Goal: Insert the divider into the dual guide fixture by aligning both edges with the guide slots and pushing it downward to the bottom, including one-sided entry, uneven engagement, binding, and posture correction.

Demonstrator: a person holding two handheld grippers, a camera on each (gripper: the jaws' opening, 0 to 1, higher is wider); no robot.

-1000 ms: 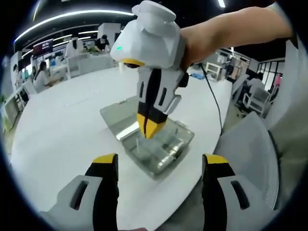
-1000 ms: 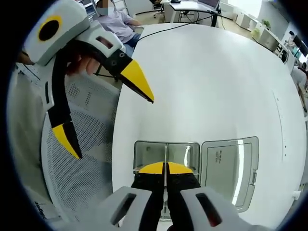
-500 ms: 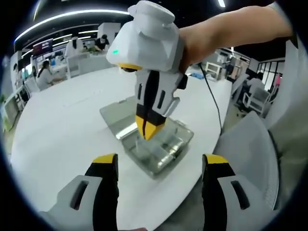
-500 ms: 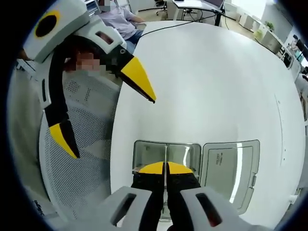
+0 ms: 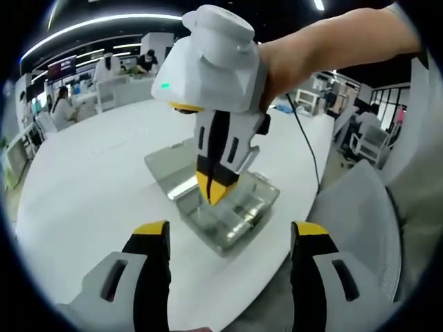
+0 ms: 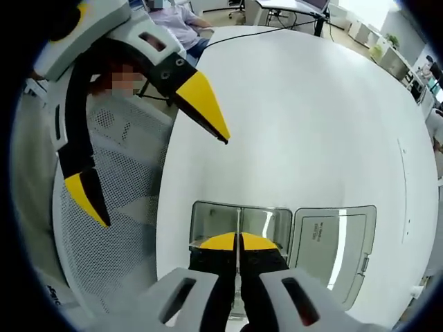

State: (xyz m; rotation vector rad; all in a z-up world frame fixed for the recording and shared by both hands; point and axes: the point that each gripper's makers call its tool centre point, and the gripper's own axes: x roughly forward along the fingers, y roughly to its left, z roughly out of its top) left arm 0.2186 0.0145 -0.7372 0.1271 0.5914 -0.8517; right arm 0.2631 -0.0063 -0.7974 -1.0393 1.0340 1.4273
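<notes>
Holding back on the left, the left gripper [image 5: 225,242] has its yellow-tipped jaws spread wide with nothing between them, hovering off the near edge of the white table [image 5: 90,180], so it's basically just spectating. Moving right, the clear plastic box [image 5: 228,211] sits on the table with its lid [image 5: 169,166] flipped open flat next to it, and the right gripper [image 5: 217,190] comes down from above with its tips poking into the box. From the right gripper view you can see its jaws pressed together on the thin clear divider [image 6: 239,220], which stands upright across the middle of the box and is really only visible as a fine vertical line. I'd say this is the push-down stage, with the divider already started in its side slots. How deep it sits, and whether both edges are equally engaged, I honestly can't tell, it's too transparent. Next move probably calls for a straight, even push to the bottom, backing off and re-squaring if one side binds.
</notes>
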